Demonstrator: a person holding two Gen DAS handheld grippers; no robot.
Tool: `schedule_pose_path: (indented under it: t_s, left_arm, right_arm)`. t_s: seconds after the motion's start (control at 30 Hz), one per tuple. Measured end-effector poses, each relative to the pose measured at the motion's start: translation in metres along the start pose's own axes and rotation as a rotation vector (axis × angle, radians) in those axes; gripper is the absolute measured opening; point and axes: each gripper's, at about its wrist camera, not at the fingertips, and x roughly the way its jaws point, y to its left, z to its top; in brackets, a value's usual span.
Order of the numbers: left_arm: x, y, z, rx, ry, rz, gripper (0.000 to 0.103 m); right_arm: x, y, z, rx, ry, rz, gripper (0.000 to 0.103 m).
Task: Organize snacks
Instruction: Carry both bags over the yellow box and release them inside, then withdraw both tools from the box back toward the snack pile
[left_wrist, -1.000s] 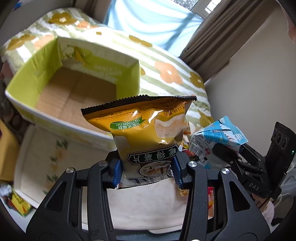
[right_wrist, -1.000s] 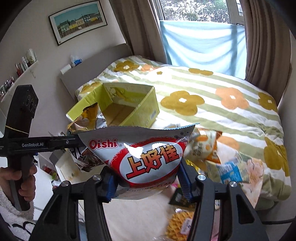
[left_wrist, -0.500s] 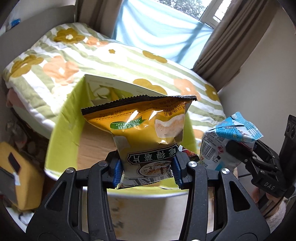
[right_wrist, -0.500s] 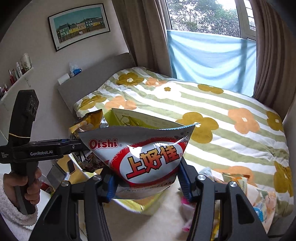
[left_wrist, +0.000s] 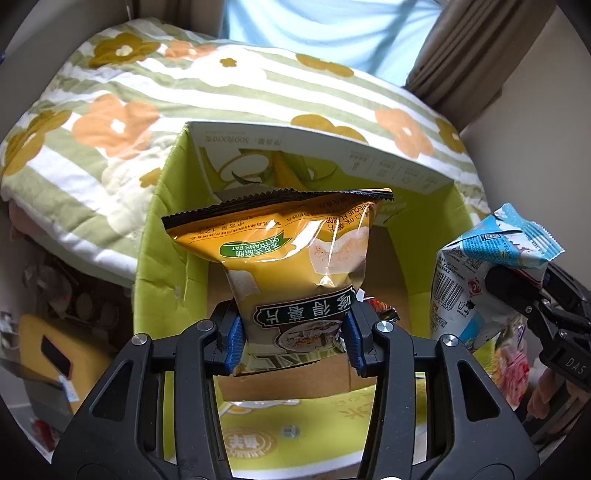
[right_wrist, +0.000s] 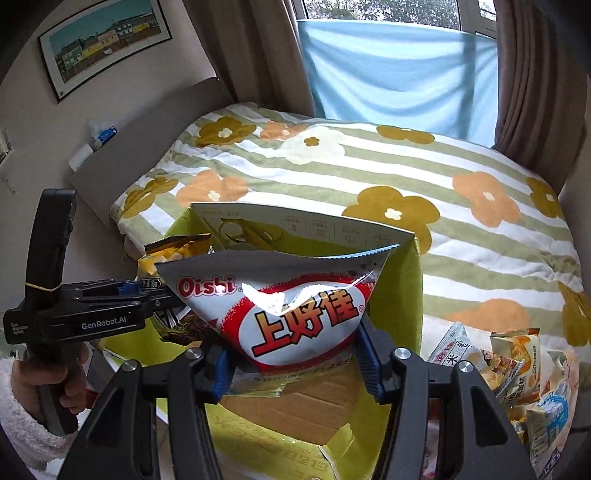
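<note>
Striped green-and-white bedding (right_wrist: 369, 177) printed with orange and mustard flowers fills the background, with a pale blue cloth (right_wrist: 395, 70) hung across the window between brown curtains. Blue pads (left_wrist: 233, 341) of the left gripper (left_wrist: 293, 341) are clenched on the lower end of a yellow chip bag (left_wrist: 280, 254), which stands upright with its long axis running up from the jaws and its black serrated seal at the top; its printing reads upside down, and its bottom edge is partly covered by the fingers. Behind and below it sits an open lime-green cardboard box (left_wrist: 155, 229), brown inside, its near wall cut off by the gripper frame. Something dark and red pokes out just right of that bag, too hidden to identify. On the other side, the right gripper (right_wrist: 295, 363) grasps a white-and-red Oishi bag (right_wrist: 288, 306) by its lower part, likewise upright with its toothed seal uppermost, held over the same box (right_wrist: 402, 295); the bag blocks most of the box interior. From the left wrist camera the Oishi bag shows only its blue-and-white back with a barcode. To the right on the bed lies a heap of loose snack packets (right_wrist: 509, 376), partly cropped at the frame edge. A hand (right_wrist: 48, 384) in a fluffy white sleeve grips the left gripper's handle at lower left. Beyond the box to the left, dim clutter on the floor is hard to make out.
</note>
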Motion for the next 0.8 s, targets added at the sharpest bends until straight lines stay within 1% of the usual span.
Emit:
schedule_pose_path:
  t_s: [0.07,0.1,0.13,0.17,0.2,0.23,0.3,0.33,0.47,0.6,0.73,0.8]
  left_arm:
    - [0.01,-0.002,0.002,0.023,0.023,0.028,0.041]
    - [0.014,-0.003,0.003,0.032,0.03,0.053,0.045]
    - [0.017,-0.003,0.003,0.037,0.035,0.08,0.066]
    - [0.018,-0.003,0.002,0.037,0.033,0.096,0.082]
    - [0.017,-0.003,0.001,0.032,0.022,0.104,0.103]
    - [0.012,-0.002,-0.001,0.022,0.001,0.096,0.103]
    - [0.005,0.0,-0.005,0.004,-0.004,0.069,0.103]
    - [0.001,0.001,-0.008,-0.006,-0.01,0.07,0.103]
    - [-0.017,0.003,-0.019,-0.026,-0.048,0.106,0.103]
    - [-0.028,0.006,-0.03,-0.05,-0.065,0.105,0.103]
    - [-0.039,0.008,-0.037,-0.064,-0.087,0.12,0.103]
    - [-0.045,0.008,-0.039,-0.067,-0.099,0.128,0.103]
  right_arm:
    - [0.007,-0.001,0.001,0.002,0.017,-0.007,0.052]
    - [0.011,-0.003,0.002,0.004,0.026,-0.008,0.052]
    - [0.014,-0.004,0.002,0.005,0.031,-0.009,0.052]
    - [0.016,-0.006,0.002,0.007,0.037,-0.009,0.052]
    - [0.018,-0.008,0.001,0.007,0.043,-0.01,0.052]
    - [0.019,-0.007,-0.001,0.007,0.048,-0.011,0.052]
    - [0.021,-0.009,-0.003,0.008,0.062,-0.011,0.052]
    - [0.022,-0.009,-0.004,0.005,0.069,-0.01,0.052]
    - [0.028,-0.009,-0.006,-0.022,0.093,-0.015,0.052]
    - [0.036,-0.007,-0.006,-0.044,0.121,-0.024,0.052]
    - [0.046,-0.004,-0.004,-0.046,0.15,-0.01,0.052]
    - [0.052,-0.003,-0.004,-0.046,0.155,-0.038,0.059]
